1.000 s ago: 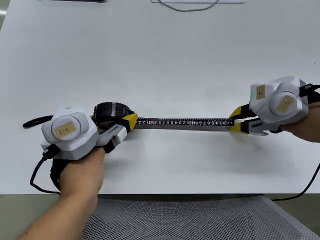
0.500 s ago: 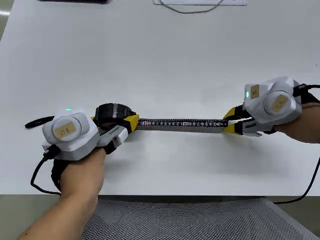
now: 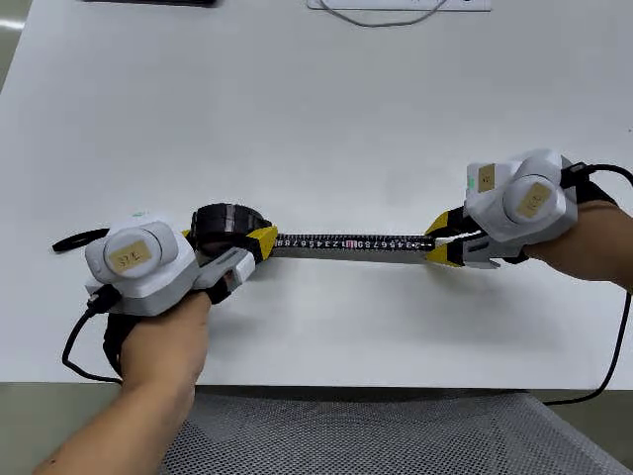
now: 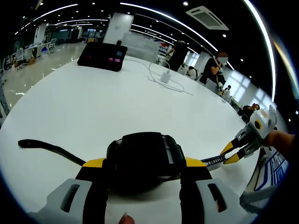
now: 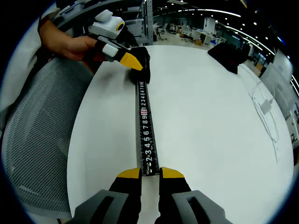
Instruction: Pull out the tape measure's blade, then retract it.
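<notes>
On a white table, the left gripper clamps the black tape measure between its jaws. The right gripper pinches the tip of the blade, which lies stretched out between them.

The left gripper and right gripper have white rounded housings, tan labels and yellow-tipped black jaws. A black cable from each crosses the table's near edge.

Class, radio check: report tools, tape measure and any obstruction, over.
Left tool shut on tape measure. Right tool shut on blade, pulled out. No obstruction on table.
</notes>
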`<state>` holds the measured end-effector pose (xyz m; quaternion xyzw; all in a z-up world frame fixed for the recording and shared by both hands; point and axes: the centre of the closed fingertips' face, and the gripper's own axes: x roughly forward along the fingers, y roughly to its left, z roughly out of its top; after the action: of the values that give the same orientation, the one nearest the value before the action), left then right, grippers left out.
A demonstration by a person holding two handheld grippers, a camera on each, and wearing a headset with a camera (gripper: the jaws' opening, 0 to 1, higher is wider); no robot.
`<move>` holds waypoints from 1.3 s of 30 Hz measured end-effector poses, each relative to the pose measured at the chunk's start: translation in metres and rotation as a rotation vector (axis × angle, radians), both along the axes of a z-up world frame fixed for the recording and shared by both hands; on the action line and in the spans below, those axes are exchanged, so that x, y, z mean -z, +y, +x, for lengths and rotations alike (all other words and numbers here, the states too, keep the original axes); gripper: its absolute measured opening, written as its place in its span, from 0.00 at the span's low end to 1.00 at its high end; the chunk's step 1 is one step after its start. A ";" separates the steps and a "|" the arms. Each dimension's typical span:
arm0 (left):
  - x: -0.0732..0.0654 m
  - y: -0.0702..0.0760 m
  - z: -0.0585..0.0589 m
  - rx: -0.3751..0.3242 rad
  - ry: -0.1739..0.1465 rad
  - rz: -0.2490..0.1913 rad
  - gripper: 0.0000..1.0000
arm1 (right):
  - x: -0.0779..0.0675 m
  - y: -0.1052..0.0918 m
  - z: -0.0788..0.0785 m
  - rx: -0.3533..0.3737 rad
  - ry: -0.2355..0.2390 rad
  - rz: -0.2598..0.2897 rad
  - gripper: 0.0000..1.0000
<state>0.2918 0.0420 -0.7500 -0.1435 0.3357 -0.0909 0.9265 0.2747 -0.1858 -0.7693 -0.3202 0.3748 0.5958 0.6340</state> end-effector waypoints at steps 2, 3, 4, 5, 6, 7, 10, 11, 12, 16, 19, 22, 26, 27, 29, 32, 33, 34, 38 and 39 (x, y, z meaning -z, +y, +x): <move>0.000 0.000 0.000 0.000 0.000 -0.001 0.58 | 0.000 0.003 0.000 0.000 0.004 0.004 0.10; 0.000 0.000 0.000 0.000 0.000 -0.002 0.58 | 0.000 0.004 0.000 -0.001 0.004 0.004 0.10; 0.000 0.000 0.000 0.000 0.000 -0.003 0.58 | 0.001 0.005 0.000 -0.002 0.005 0.005 0.10; 0.000 0.000 0.000 0.000 0.000 -0.004 0.58 | 0.001 0.006 0.000 -0.002 0.006 0.006 0.10; 0.000 0.000 0.000 0.000 0.000 -0.004 0.58 | 0.001 0.008 0.000 -0.002 0.009 0.008 0.10; 0.000 0.000 0.000 0.001 0.000 -0.004 0.58 | 0.001 0.009 0.000 -0.003 0.010 0.009 0.10; 0.000 0.001 0.000 0.001 0.001 -0.006 0.58 | 0.001 0.012 0.000 -0.005 0.013 0.013 0.10; 0.000 0.001 0.000 0.000 0.001 -0.007 0.58 | 0.001 0.014 -0.001 -0.005 0.015 0.015 0.10; 0.000 0.001 0.000 0.001 0.001 -0.007 0.58 | 0.002 0.015 0.000 -0.006 0.016 0.015 0.10; 0.000 0.001 0.000 0.000 0.001 -0.010 0.58 | 0.004 0.016 0.000 -0.009 0.017 0.007 0.10; 0.000 0.001 0.000 0.001 0.001 -0.008 0.58 | 0.006 0.016 0.000 -0.008 0.023 0.006 0.10; 0.000 0.001 0.000 0.004 0.001 -0.008 0.57 | 0.006 0.016 -0.001 -0.011 0.030 0.007 0.10; 0.001 0.001 0.000 0.004 0.002 -0.006 0.57 | 0.006 0.016 -0.001 -0.012 0.033 0.010 0.10; 0.001 0.001 0.000 0.005 0.002 -0.005 0.57 | 0.006 0.016 -0.001 -0.012 0.036 0.012 0.10; 0.000 0.001 0.000 0.006 0.003 -0.004 0.57 | 0.006 0.017 -0.001 -0.010 0.040 0.015 0.10; 0.000 0.000 0.000 0.007 0.004 0.004 0.57 | 0.004 0.018 -0.001 -0.011 0.043 0.024 0.10; 0.001 0.000 0.000 0.007 0.005 0.008 0.57 | 0.002 0.020 -0.001 -0.006 0.049 0.031 0.10; 0.001 -0.001 0.000 0.008 0.004 0.013 0.57 | 0.002 0.021 -0.002 -0.008 0.047 0.031 0.10; 0.001 0.000 0.000 0.010 0.004 0.012 0.57 | 0.000 0.035 -0.003 -0.016 0.049 0.054 0.10; 0.001 0.000 0.000 0.011 0.005 0.012 0.57 | 0.001 0.038 -0.004 -0.020 0.049 0.052 0.10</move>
<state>0.2914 0.0419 -0.7510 -0.1365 0.3392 -0.0937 0.9260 0.2710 -0.1483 -0.7701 -0.2927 0.3713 0.6193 0.6269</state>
